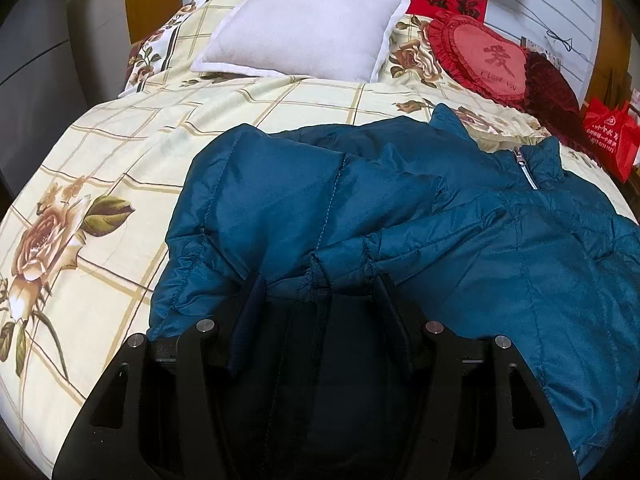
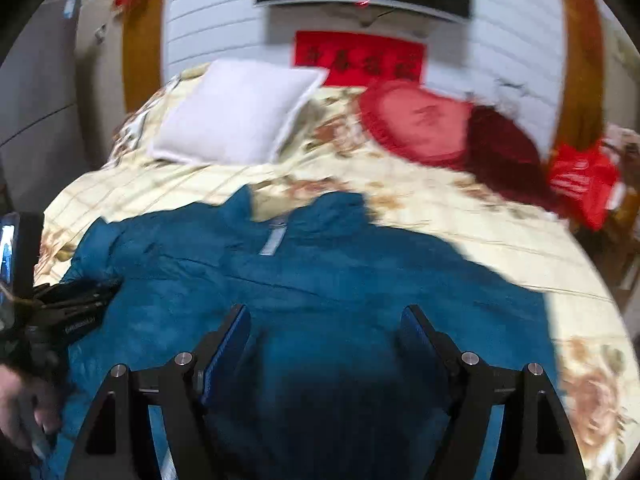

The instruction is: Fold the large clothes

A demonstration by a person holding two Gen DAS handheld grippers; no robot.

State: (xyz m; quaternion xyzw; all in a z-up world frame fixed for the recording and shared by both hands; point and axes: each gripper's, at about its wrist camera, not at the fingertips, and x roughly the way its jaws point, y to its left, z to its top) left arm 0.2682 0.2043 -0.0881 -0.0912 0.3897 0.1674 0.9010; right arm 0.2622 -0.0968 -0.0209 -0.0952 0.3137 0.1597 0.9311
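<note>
A large teal padded jacket (image 1: 420, 216) lies spread on the floral bedspread (image 1: 100, 168), zipper (image 1: 527, 170) and collar toward the pillows. Its left sleeve is folded in over the body. My left gripper (image 1: 318, 284) stands open, with a bunched seam of the sleeve fabric between its fingers. In the right wrist view the jacket (image 2: 320, 280) fills the middle of the blurred frame. My right gripper (image 2: 326, 320) is open and empty above the jacket's lower body. The left gripper (image 2: 76, 300) and the hand holding it show at the left edge there.
A white pillow (image 1: 308, 24) lies at the head of the bed. A red heart cushion (image 1: 480, 56) and a dark red cushion (image 1: 552, 88) lie to its right. A red bag (image 1: 612, 136) stands beyond the bed's right edge. Grey cabinet (image 1: 36, 80) at the left.
</note>
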